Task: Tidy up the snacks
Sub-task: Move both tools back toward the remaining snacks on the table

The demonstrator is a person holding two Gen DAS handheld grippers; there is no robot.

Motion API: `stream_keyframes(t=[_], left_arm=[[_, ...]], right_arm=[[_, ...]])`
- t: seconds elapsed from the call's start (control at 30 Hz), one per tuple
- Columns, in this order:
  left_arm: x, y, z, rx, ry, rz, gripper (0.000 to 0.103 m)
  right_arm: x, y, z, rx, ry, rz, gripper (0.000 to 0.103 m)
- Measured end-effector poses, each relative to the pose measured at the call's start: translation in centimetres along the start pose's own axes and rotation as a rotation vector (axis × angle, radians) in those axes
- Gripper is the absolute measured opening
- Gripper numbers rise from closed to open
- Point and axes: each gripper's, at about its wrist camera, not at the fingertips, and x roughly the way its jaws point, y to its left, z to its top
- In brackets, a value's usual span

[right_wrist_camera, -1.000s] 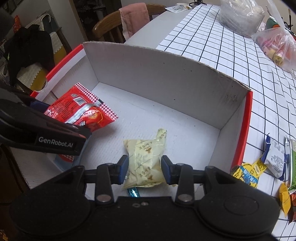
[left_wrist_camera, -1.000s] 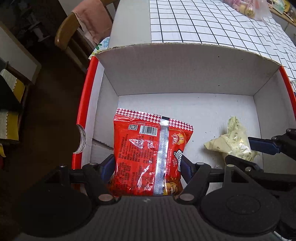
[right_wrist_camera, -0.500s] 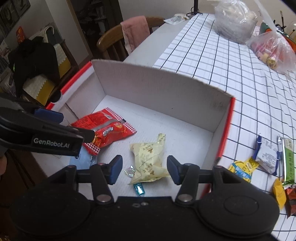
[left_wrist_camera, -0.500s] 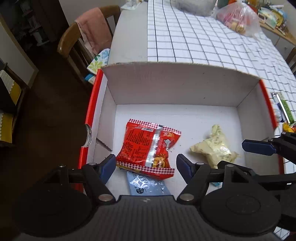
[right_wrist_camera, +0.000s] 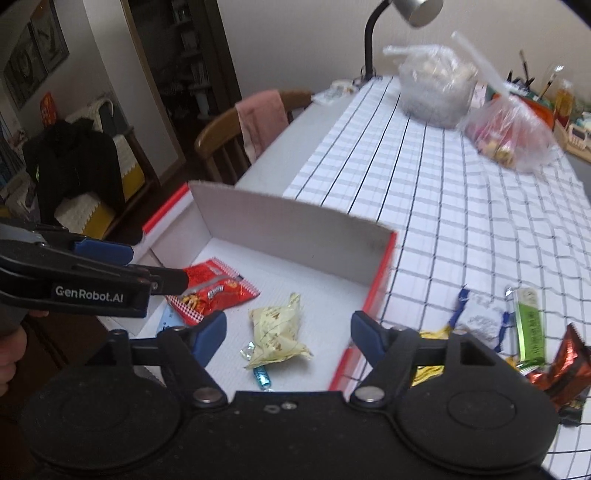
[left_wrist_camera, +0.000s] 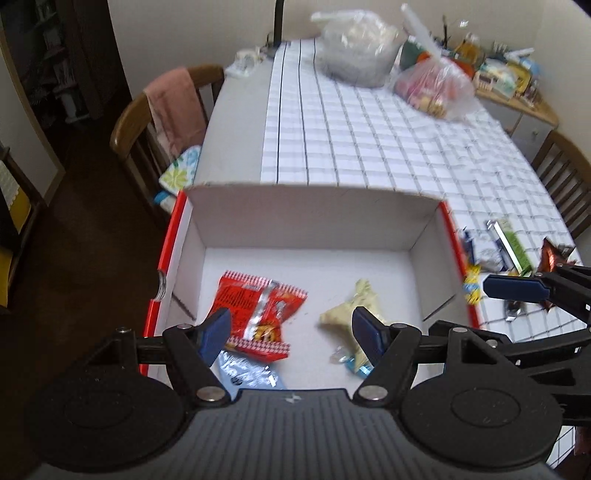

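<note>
Both claws hang empty over the box point(left_wrist_camera: 317, 225). Left claw point(left_wrist_camera: 290, 332) sits half-spread, right claw point(right_wrist_camera: 288, 334) is opening above the yellow packet point(right_wrist_camera: 277, 334).

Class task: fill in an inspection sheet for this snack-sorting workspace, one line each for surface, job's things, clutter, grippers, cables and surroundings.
Surface: table under a white cloth with a black grid.
Job's things: white cardboard box with red rim holds a red snack packet, a pale yellow packet, a light blue packet and small wrapped sweets; more packets, one a green bar, lie on the cloth outside.
Clutter: two clear plastic bags at the far end.
Grippers: left gripper open, empty; right gripper jaws opening, empty.
Cables: nothing seen.
Surroundings: wooden chair with pink towel, desk lamp.
</note>
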Motion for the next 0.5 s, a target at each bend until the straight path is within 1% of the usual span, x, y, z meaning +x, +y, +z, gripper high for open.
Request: stream_keyframes(t=[0.13,0.27,0.4,0.5], left_arm=[[-2.1,-1.7,-0.2,0.0,-0.09,-0.008,0.072],[-3.6,-3.8,-0.4,0.007,-0.146,-0.037,0.074],[-4.5,-6.3,-0.5,0.027,-0.18,-0.06,0.076],[-4.8,-8.2,-0.7,0.024,-0.2,-0.069,0.076]], right_arm=[[-2.3,-1.4,-0.4,0.011,-0.047,-0.005,0.081],[-4.7,-3.2,-0.9,0.03,-0.096,-0.015,0.085],[-6.8,-5.4,-1.8,0.051,-0.13,-0.032,0.087],[-8.2,-7.2,-2.7,0.068,-0.147,-0.052,0.093]])
